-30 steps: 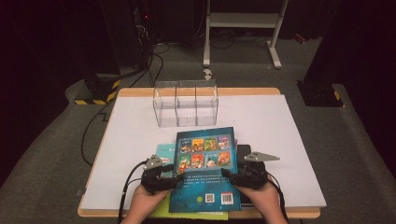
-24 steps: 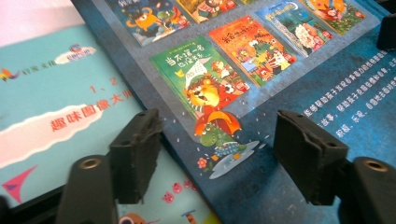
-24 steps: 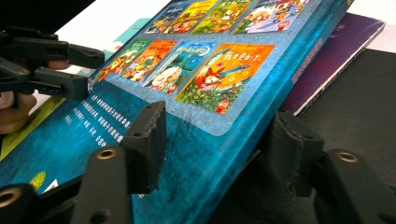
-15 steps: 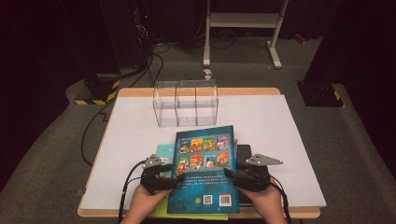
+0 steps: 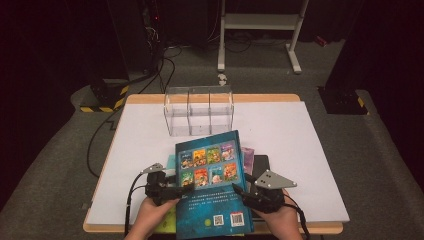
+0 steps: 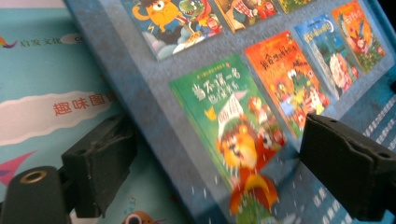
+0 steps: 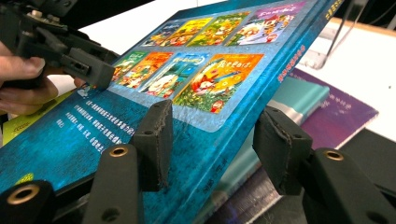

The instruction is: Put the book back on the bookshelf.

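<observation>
A blue picture book [image 5: 212, 185] lies tilted over a stack of books near the table's front edge. My right gripper [image 5: 239, 191] has closed in on its right edge and is shut on it. In the right gripper view [image 7: 217, 144] one pad presses the cover and the other sits under the spine, with the book [image 7: 187, 84] raised off the stack. My left gripper [image 5: 186, 189] straddles the book's left edge. Its jaws have just been opening. In the left gripper view [image 6: 224, 172] the pads stand apart from the book [image 6: 243, 116].
Under the blue book lie a teal book [image 7: 299, 98], a purple book [image 7: 341, 112] and a light teal cover [image 6: 46, 93]. A clear compartment box [image 5: 200, 112] stands at the back of the white table [image 5: 300, 140]. Bare table surface spreads to either side.
The blue book's right side has lifted a little with my right gripper, and the book has swung slightly to the left. The left gripper has stayed in place.
</observation>
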